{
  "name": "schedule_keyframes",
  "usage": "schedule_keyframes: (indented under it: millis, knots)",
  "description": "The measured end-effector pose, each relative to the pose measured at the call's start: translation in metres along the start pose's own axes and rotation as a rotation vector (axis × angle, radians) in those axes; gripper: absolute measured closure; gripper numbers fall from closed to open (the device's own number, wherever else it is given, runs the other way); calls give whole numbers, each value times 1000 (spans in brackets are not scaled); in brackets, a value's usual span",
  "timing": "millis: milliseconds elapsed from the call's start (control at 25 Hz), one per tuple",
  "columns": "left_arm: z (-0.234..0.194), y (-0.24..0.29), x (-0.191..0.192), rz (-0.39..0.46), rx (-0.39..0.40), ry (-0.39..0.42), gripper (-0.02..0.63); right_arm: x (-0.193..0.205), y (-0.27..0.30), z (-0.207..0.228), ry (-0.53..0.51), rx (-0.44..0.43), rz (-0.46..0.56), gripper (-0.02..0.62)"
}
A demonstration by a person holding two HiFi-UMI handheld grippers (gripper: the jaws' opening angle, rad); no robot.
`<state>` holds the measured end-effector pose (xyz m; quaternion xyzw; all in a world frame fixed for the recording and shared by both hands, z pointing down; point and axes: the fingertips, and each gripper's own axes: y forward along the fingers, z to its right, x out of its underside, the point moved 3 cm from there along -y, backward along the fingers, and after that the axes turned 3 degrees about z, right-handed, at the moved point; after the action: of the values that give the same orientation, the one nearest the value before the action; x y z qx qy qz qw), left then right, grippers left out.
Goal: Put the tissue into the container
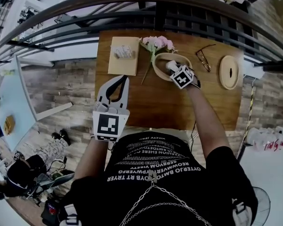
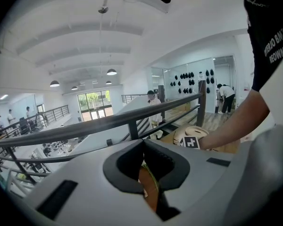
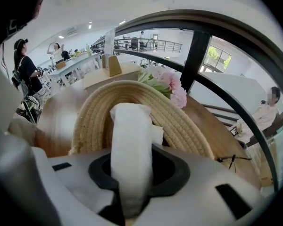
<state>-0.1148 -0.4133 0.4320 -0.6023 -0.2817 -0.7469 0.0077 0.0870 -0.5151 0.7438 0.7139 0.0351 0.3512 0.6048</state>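
Nearest is the black shirt [image 1: 170, 173] of the person wearing the rig. Just beyond it the left tool [image 1: 123, 79] hovers over the near left of the tabletop [image 1: 155, 109]. Its jaws are closed tip to tip with nothing between them. I'd leave it parked there.

The work is on the right. The right tool [image 1: 175, 70] points steeply down into the woven basket [image 3: 188, 121], which stands at the middle of the tabletop toward the far side. Its jaws are partly closed and clamped on the white tissue [image 3: 130, 145], a rolled wad that stands out past the tips. From above, the tissue lies inside the ring of the rim. I can't tell whether it touches the bottom.

To finish well, I'd sink the tool a little, keeping it centred so the wad sits clear below the rim. Then I'd open the jaws wide and lift straight up. Tissue is light and may cling to a pad, so I'd watch for it riding back out. The pink flowers [image 1: 156, 44] lie just beside the basket on its far left, and the glasses [image 1: 205, 58] to its right. I'd avoid any sideways sweep on the way out.
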Motion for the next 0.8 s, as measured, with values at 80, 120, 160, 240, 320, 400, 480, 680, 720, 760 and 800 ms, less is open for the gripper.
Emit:
schedule_keyframes:
  millis: [80,120,160,240,320,400,480,680,720,760,800]
  knots:
    - [1,-1,1,0,2,3,581,2,2,0,-1,0,-4,480]
    - [1,-2,2,0,3,5,581,1,3,0,-2,-6,-1,480]
    - [2,-3,1,1,3,6,581,1,3,0,-3,-10,2,480]
    - [4,-5,0,1,6,9,581,2,1,0,-5,-12,5,480]
    - [5,-8,0,-1,10,12,581,2,-1,0,-9,-9,11,479]
    - [5,-11,-1,-2,11,17,581,2,-2,-1,-10,-6,23,474]
    - [4,-15,-4,5,9,22,581,1,-2,-1,-7,-7,38,466]
    - [-3,-28,-16,31,-7,30,581,2,-12,-1,-1,-33,78,342]
    - [-4,-30,-17,33,-9,30,581,2,-15,-1,3,-31,88,316]
    - [-6,-32,-18,35,-10,31,581,2,-18,-1,8,-30,96,304]
    - [-6,-34,-18,38,-11,31,581,2,-21,-1,13,-30,101,301]
